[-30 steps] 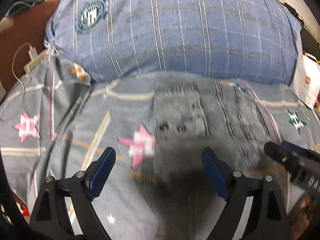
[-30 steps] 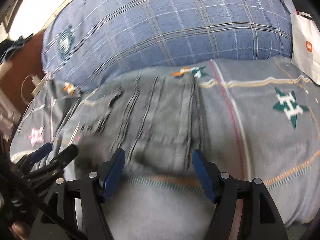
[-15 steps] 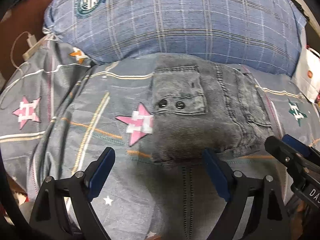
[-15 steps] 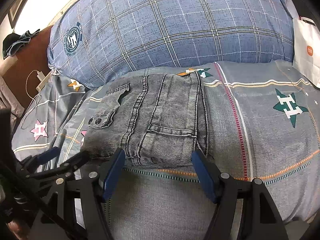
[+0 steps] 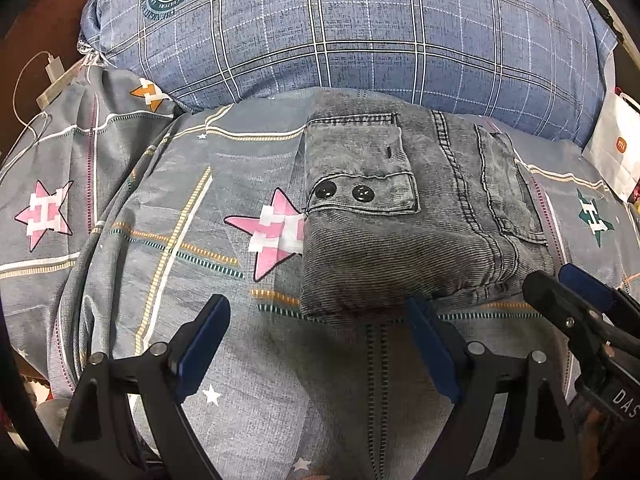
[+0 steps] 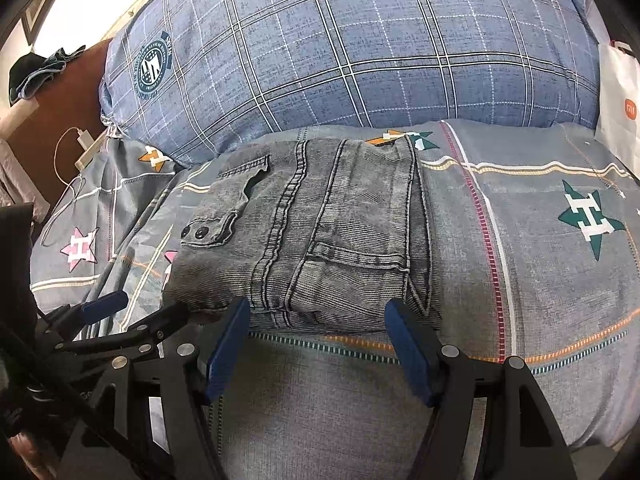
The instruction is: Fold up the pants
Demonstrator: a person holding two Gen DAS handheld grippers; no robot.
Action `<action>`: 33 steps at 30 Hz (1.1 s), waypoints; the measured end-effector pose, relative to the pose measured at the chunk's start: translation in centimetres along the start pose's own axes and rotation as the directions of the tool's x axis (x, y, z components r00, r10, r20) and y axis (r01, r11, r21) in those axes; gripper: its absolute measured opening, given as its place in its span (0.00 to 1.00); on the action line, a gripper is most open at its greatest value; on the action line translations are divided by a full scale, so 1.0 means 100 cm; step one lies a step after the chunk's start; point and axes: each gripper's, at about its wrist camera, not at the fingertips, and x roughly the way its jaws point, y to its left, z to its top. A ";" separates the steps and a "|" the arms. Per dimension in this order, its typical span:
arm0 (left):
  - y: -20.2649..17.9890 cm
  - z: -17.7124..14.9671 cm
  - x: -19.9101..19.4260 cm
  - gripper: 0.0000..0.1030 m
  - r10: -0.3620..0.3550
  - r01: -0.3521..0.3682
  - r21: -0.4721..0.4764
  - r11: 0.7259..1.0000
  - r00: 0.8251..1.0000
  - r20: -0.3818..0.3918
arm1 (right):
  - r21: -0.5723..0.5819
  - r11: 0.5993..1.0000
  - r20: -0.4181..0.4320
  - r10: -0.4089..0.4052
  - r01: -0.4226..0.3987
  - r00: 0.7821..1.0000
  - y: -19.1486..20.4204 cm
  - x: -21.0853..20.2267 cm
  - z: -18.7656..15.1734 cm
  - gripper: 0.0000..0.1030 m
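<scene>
1. Fingers of my left gripper are spread wide with nothing between them, and my right gripper is spread just as wide, holding nothing.
2. Both grippers hover just short of the near edge of the pants; my left one's right finger sits close to that edge, though I cannot tell whether it touches.
3. Those grey denim pants lie folded into a compact block on the bed, with a flap pocket bearing two dark snaps facing up on the left side.
4. Under them is the grey bedspread, printed with stars and striped lines; a pink star is partly covered by the block's left edge.
5. Right behind the pants sits a large blue plaid pillow with a round crest.
6. A white paper bag stands at the far right, and a white charger with its cable lies at the far left.
</scene>
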 end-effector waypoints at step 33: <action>-0.001 0.000 0.001 0.86 0.011 -0.011 0.012 1.000 1.000 0.004 | 0.008 1.000 0.007 0.004 -0.004 1.000 -0.005 -0.001 0.005 0.73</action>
